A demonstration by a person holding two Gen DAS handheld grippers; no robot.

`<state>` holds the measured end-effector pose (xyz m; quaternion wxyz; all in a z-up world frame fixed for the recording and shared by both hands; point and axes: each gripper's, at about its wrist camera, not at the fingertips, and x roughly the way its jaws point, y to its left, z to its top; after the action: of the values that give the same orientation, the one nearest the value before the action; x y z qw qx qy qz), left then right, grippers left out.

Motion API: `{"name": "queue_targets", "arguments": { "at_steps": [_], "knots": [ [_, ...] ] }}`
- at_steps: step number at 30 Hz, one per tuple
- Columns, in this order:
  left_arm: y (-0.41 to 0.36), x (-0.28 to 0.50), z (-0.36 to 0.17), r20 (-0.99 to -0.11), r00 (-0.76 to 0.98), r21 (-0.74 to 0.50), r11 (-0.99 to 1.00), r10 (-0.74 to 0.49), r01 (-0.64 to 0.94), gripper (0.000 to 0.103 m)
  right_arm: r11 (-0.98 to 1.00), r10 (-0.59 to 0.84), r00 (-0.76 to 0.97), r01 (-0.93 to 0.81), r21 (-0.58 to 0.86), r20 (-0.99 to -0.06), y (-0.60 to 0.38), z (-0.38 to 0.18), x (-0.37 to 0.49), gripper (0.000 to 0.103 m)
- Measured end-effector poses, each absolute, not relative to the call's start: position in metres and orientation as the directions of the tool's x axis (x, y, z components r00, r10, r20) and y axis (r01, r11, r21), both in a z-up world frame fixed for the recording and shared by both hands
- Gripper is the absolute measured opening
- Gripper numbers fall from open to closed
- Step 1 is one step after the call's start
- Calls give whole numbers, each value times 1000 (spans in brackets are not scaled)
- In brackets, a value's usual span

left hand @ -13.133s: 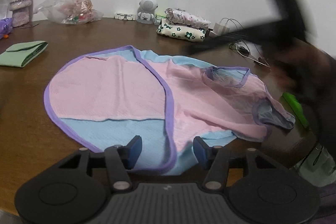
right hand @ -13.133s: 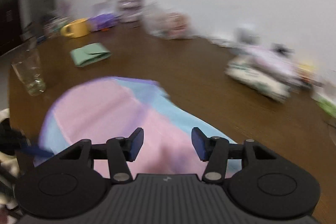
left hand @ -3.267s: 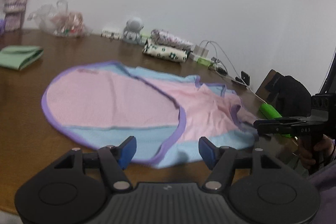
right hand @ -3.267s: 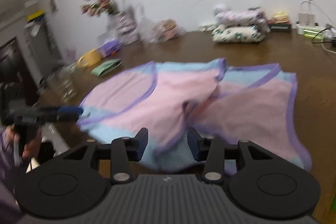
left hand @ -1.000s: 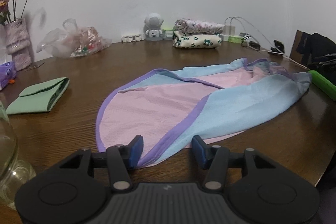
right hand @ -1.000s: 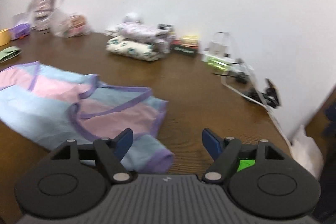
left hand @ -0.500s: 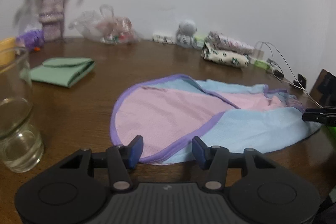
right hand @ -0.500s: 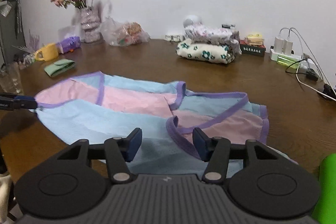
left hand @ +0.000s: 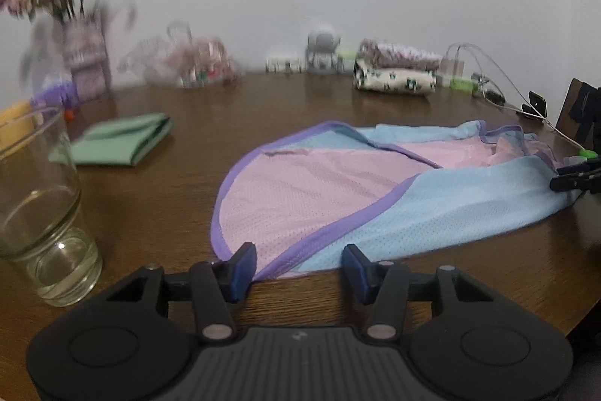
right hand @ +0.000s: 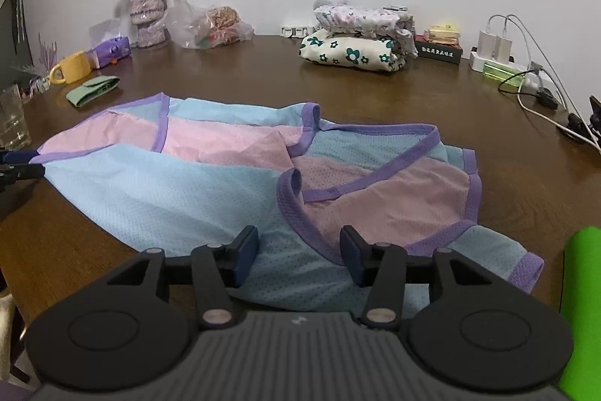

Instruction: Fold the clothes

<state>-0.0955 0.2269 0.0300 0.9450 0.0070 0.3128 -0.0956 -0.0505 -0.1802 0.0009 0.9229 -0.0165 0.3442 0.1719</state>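
In my left wrist view, my left gripper (left hand: 296, 267) hangs low over the near edge of the brown desk (left hand: 157, 198), and its jaws are spread apart with nothing pinched. The purple-edged corner of the pink and blue top (left hand: 338, 186) lies on the desk just past the tips, between them. The top is spread flat across the middle of the desk. A drinking glass (left hand: 41, 213) with a little water stands to the left, and a folded green cloth (left hand: 116, 145) lies farther back. Blurry flowers in a vase (left hand: 84, 62) and a pile of folded clothes (left hand: 396, 72) sit near the wall. My right gripper (left hand: 574, 177) pokes in at the far right, by the end of the top. In my right wrist view, its jaws have just been closing and then opening a little; they are spread apart, with the blue cloth of the top (right hand: 180, 190) under and between the tips, and I cannot tell if the pads touch it. A yellow mug (right hand: 73, 68) stands far left, white chargers (right hand: 496, 51) far right, and something bright green (right hand: 580, 310) lies at the right edge.
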Motion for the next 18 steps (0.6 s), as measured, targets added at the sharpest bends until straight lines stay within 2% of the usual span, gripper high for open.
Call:
{"name": "queue_targets", "arguments": {
  "at_steps": [1,3,5,7,8,12,15,18],
  "knots": [
    [227,-91,38,-597,779,-73,980,-192,186,50,940,310,698,-325,101,-646,-182,3,-51,53],
    [223,-80,61,-534,816,-90,975,-221,204,53,932,353,702,-321,167,-618,-190,18,-43,58],
    [211,-62,83,-486,844,-67,972,-228,224,73,930,364,733,-319,181,-575,-192,36,-28,66],
    [198,-30,95,-475,850,-61,972,-230,228,79,936,346,755,-321,147,-557,-186,47,-5,70],
    [194,-12,99,-479,846,-70,971,-232,227,79,938,340,746,-313,151,-573,-183,47,12,70],
    [180,69,88,-594,763,-175,966,-256,188,75,950,311,704,-259,177,-639,-167,40,73,70],
    [170,101,67,-629,753,-119,981,-196,155,67,957,287,692,-232,172,-663,-156,26,93,67],
    [167,118,50,-665,720,-134,980,-198,145,58,961,275,682,-208,181,-678,-153,11,104,47]
  ]
}}
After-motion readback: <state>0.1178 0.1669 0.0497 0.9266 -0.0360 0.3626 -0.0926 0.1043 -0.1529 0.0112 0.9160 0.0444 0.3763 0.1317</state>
